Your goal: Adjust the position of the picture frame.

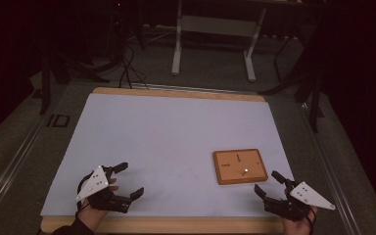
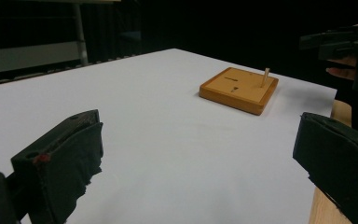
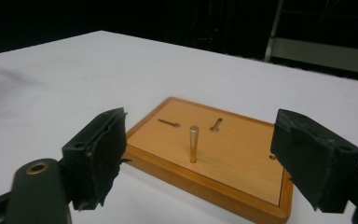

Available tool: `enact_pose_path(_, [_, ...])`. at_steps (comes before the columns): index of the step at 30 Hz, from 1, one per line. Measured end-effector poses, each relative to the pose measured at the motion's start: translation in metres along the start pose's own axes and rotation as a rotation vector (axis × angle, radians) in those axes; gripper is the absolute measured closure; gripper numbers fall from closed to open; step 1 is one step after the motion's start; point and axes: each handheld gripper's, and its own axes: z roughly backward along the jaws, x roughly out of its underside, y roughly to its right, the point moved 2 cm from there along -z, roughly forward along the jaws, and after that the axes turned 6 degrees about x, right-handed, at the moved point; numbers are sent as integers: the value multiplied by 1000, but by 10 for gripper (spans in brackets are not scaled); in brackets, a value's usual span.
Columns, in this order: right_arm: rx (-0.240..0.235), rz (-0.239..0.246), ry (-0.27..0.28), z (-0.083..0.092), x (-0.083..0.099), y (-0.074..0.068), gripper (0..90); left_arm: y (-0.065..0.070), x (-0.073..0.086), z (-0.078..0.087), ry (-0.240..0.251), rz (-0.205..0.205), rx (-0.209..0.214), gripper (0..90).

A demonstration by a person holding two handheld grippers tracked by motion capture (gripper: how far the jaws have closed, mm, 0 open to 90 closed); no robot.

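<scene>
A square wooden board (image 1: 240, 166) lies on the white sheet at the right front. One metal peg (image 3: 194, 143) stands upright in the board (image 3: 247, 158), and two small pins (image 3: 168, 122) (image 3: 216, 124) lie flat behind it. My right gripper (image 1: 267, 181) hovers just in front of the board's right corner, open and empty, its jaws (image 3: 200, 140) framing the peg from a short way off. At the left front, my left gripper (image 1: 132, 179) is open with nothing between its jaws (image 2: 198, 154). It looks across the sheet at the board (image 2: 237, 88) and its peg (image 2: 265, 77).
The white sheet (image 1: 176, 142) covers a wooden table (image 1: 176, 93) whose front edge runs just under both hands. A metal desk frame (image 1: 215, 44) and cables stand on the dark floor beyond. The right gripper (image 2: 340, 39) appears at the top right of the left gripper view.
</scene>
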Motion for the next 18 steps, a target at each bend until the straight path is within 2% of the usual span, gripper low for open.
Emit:
enact_pose_path(6, [-8, 37, 4, -1, -2, -4, 145, 1, -1, 0, 6, -4, 6, 17])
enact_pose_path(10, [-27, 57, -17, -3, -7, -10, 133, 2, -1, -1, 3, -6, 14, 17])
enact_pose_path(13, [-50, 45, -40, -3, -12, -12, 115, 3, -1, -1, 1, -9, 18, 17])
enact_pose_path(15, [-44, 42, -39, -4, -14, -14, 108, 3, -1, -1, 1, -8, 21, 17])
enact_pose_path(16, [-73, 40, -45, -5, -15, -14, 107, 3, -1, -1, 0, -6, 24, 17])
enact_pose_path(18, [-54, 46, -37, -7, -18, -14, 107, 4, -1, -1, -4, -11, 23, 17])
